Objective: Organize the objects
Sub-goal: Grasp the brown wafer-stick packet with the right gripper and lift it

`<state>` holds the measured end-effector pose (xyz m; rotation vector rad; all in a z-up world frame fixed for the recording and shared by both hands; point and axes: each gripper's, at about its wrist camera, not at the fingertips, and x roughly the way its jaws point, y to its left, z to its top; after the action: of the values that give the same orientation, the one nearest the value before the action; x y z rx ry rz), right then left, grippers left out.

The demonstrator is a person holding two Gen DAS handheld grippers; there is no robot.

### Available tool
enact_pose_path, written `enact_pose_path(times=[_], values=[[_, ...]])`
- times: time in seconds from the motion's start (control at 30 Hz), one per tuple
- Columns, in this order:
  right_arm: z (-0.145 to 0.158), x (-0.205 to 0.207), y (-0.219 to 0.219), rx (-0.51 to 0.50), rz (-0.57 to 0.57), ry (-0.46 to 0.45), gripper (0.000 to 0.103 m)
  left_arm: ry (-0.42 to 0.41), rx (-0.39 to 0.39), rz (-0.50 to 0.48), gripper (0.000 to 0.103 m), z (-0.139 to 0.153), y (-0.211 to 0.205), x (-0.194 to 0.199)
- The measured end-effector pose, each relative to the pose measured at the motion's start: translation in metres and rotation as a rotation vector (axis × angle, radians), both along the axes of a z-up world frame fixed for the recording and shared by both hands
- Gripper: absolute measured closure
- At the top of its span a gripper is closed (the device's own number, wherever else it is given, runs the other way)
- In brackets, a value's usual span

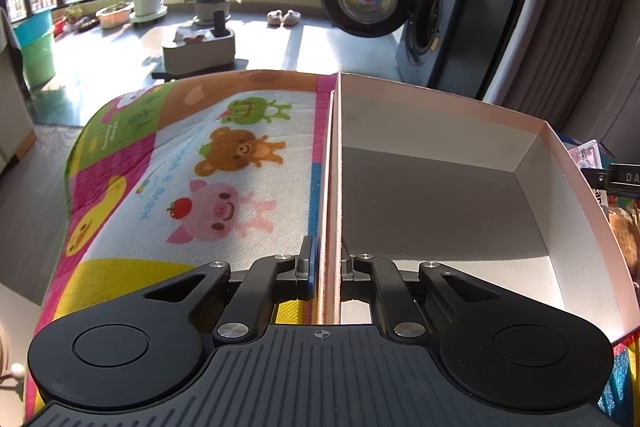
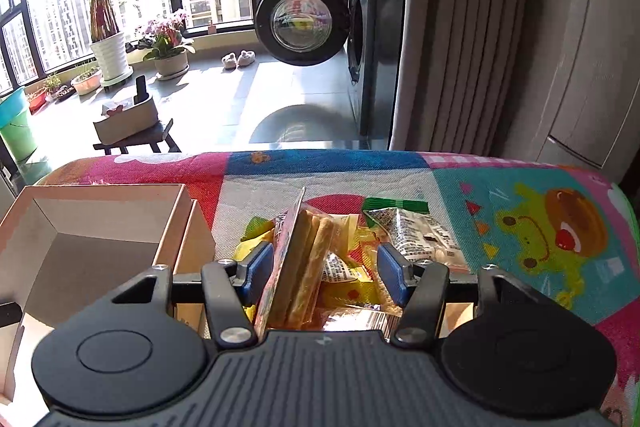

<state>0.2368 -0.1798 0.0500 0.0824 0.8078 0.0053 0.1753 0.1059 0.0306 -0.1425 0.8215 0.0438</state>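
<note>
The box (image 1: 440,195) lies empty on the mat (image 1: 224,163), its left wall clamped between the fingers of the left gripper (image 1: 325,273); its near corner is hidden behind that gripper. Right of the box lies a heap of snack packets, the lower ones buried and hard to read. A biscuit packet (image 2: 300,267) stands on edge between the spread fingers of the right gripper (image 2: 320,267), which is released; whether a pad touches it cannot be told. Bare mat lies right of the heap and left of the box.
</note>
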Motion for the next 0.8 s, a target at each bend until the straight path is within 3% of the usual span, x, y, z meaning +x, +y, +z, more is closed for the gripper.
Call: enact_pose_path(times=[0.1, 0.27, 0.53, 0.67, 0.8], values=[[-0.002, -0.004, 0.002, 0.042, 0.021, 0.026, 0.077, 0.006, -0.031, -0.001, 0.092, 0.000, 0.004, -0.003], [0.025, -0.044, -0.002, 0.057, 0.042, -0.032, 0.080, 0.002, -0.035, -0.005, 0.091, 0.000, 0.005, -0.004], [0.091, -0.134, -0.010, -0.016, 0.068, -0.177, 0.081, -0.009, -0.057, -0.005, 0.090, -0.002, 0.007, -0.008], [0.106, -0.164, -0.010, -0.015, 0.095, -0.180, 0.081, -0.012, -0.063, -0.008, 0.089, -0.002, 0.008, -0.010], [0.108, -0.181, 0.000, 0.021, 0.151, -0.128, 0.081, -0.012, -0.064, -0.009, 0.089, -0.003, 0.009, -0.011]])
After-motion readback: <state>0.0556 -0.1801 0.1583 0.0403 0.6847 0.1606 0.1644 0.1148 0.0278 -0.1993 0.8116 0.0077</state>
